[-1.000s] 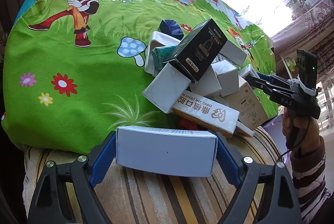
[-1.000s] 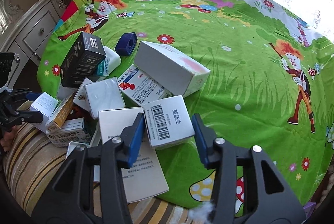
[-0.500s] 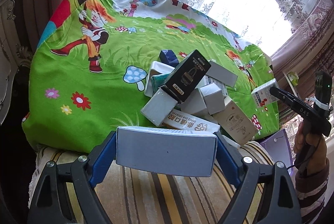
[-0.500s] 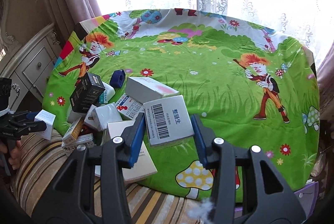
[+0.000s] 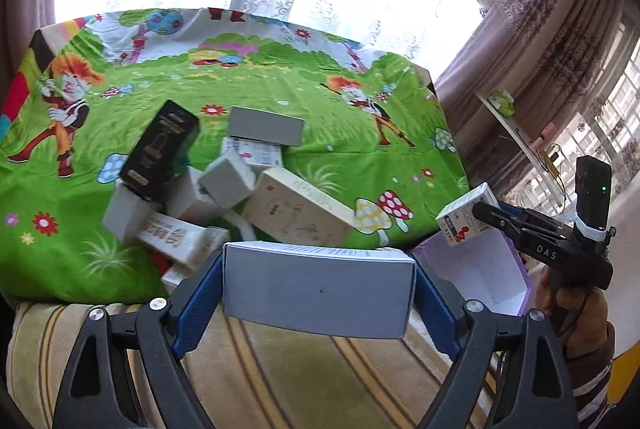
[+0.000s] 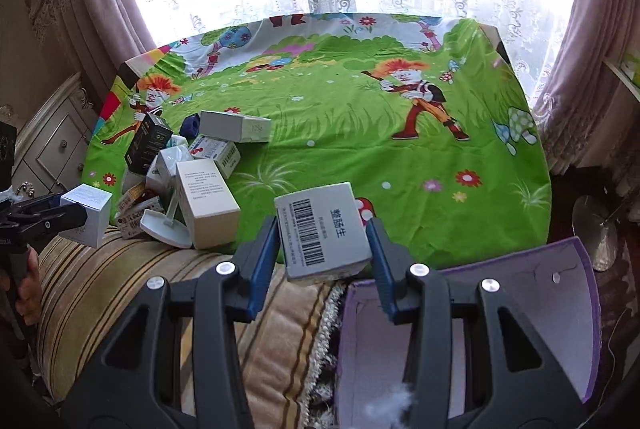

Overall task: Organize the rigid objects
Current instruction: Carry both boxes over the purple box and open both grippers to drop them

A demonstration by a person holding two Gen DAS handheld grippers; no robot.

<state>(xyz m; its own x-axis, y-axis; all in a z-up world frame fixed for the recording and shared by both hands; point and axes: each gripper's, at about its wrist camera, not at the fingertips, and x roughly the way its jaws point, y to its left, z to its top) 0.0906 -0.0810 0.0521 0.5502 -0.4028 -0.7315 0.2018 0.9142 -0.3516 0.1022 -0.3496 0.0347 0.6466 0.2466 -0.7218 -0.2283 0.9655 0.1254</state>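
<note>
My left gripper [image 5: 318, 289] is shut on a long white box [image 5: 316, 287], held above the striped cushion in front of the table. It also shows at the left of the right wrist view, holding that box [image 6: 86, 209]. My right gripper [image 6: 324, 241] is shut on a white barcode box [image 6: 322, 231], held off the table edge above a purple bin [image 6: 560, 309]. In the left wrist view that barcode box [image 5: 466, 219] hangs over the bin [image 5: 480, 269]. A pile of boxes lies on the green cartoon tablecloth [image 6: 360, 133], with a black box [image 5: 160, 149] on top.
A striped cushion [image 6: 132, 289] lies before the table. A white dresser [image 6: 52, 145] stands at the left. Curtains and a bright window are behind the table. A cream box [image 6: 206, 201] and a white plastic stand [image 6: 166, 227] sit at the table's near edge.
Both grippers have lifted and pulled back from the pile with their boxes. The right gripper has swung right, so the purple bin now shows beneath it.
</note>
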